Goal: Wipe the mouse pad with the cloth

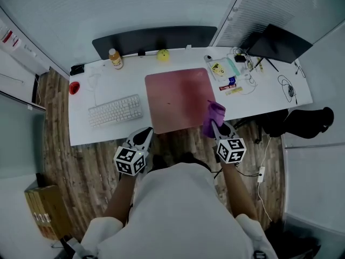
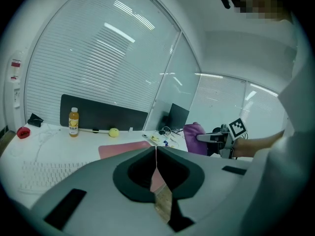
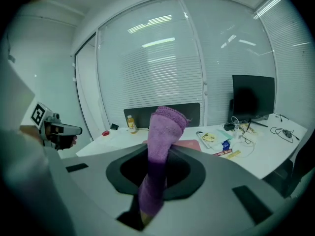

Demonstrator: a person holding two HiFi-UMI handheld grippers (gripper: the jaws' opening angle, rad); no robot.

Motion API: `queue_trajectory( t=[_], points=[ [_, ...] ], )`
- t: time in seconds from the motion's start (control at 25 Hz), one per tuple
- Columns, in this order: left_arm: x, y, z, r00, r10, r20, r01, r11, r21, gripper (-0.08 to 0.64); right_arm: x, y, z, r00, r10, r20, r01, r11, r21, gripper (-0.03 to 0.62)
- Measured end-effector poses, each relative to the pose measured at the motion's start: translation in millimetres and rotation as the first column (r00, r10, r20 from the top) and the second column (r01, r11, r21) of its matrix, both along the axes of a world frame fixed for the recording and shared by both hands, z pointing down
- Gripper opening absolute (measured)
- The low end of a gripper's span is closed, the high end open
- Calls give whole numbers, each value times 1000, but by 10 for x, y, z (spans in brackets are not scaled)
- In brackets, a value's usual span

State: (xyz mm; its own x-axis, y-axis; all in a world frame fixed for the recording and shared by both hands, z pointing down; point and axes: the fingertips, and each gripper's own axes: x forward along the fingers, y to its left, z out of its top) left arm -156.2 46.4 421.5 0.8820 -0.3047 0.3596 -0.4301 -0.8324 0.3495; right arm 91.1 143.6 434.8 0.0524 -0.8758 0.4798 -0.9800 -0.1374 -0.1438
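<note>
Cloth hangs clamped in right gripper near mouse pad; left gripper jaws together, empty.

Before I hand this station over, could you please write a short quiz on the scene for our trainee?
1. True or false: the left tongs hold the cloth.
2. What lies directly left of the mouse pad? A keyboard; B plate; C mug.
3. Fill in: the cloth's colour is ___.
Key: 1 false, the right tongs hold it; 2 A; 3 purple.
</note>
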Motion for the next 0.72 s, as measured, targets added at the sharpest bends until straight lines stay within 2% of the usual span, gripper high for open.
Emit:
queue_trajectory(
  t=[0.08, 0.36, 0.72],
  points=[
    [69, 62, -47, 1000, -7, -3, 7, 1000, 10, 20, 67, 22, -42, 1000, -7, 2, 7, 1000, 13, 75],
    [314, 277, -158, 998, -66, 4, 66, 998, 26, 20, 298, 185, -280, 988, -111, -110, 115, 993, 29, 75],
    [515, 381, -369, 991, -137, -7, 137, 989, 59, 20, 668, 273, -517, 983, -136, -120, 146, 986, 82, 75]
  ],
)
